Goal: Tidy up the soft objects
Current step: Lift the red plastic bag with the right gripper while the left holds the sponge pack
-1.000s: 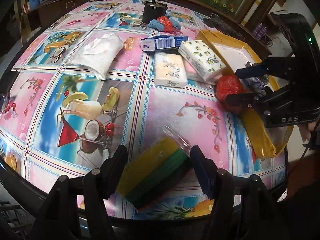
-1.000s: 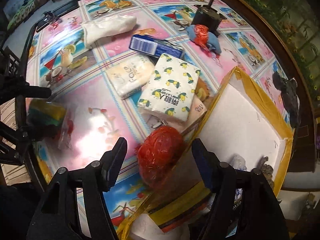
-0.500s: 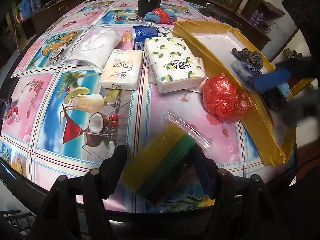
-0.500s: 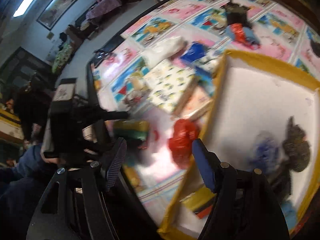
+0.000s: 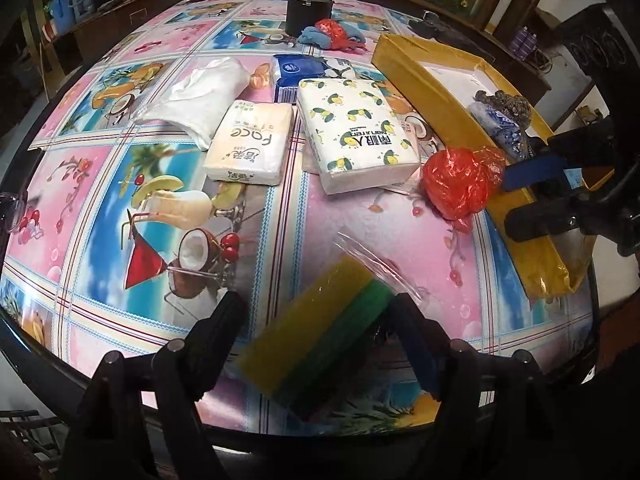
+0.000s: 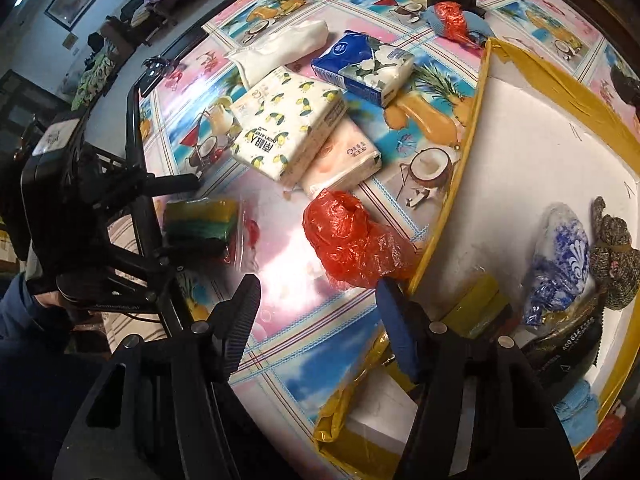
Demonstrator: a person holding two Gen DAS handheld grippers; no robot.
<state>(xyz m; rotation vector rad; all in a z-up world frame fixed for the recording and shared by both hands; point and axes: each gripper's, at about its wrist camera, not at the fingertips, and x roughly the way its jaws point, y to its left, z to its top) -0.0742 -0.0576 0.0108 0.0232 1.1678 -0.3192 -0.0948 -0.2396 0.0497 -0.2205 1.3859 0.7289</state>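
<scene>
A yellow-and-green sponge pack [image 5: 316, 336] in clear wrap lies at the table's near edge between the fingers of my left gripper [image 5: 316, 304]. The jaws are opening, with a gap at the left finger. A crumpled red plastic bag [image 6: 352, 240] rests on the table beside the yellow box [image 6: 476, 128]. My right gripper [image 6: 316, 302] hovers just short of the bag with its jaws closing and the pads not on it. In the left wrist view the right gripper [image 5: 508, 202] sits to the right of the red bag [image 5: 456, 184].
A lemon-print tissue pack [image 5: 356, 132], a cream pack [image 5: 248, 144], a blue pack [image 5: 300, 72] and a white bag [image 5: 200, 92] lie mid-table. A black pot [image 5: 308, 12] stands at the back. The box holds a blue-white bag [image 6: 560, 256] and a knitted item [image 6: 612, 248].
My right gripper swung out over the box and came back to the red bag, its jaws narrower. The gap of my left gripper around the sponge pack has widened.
</scene>
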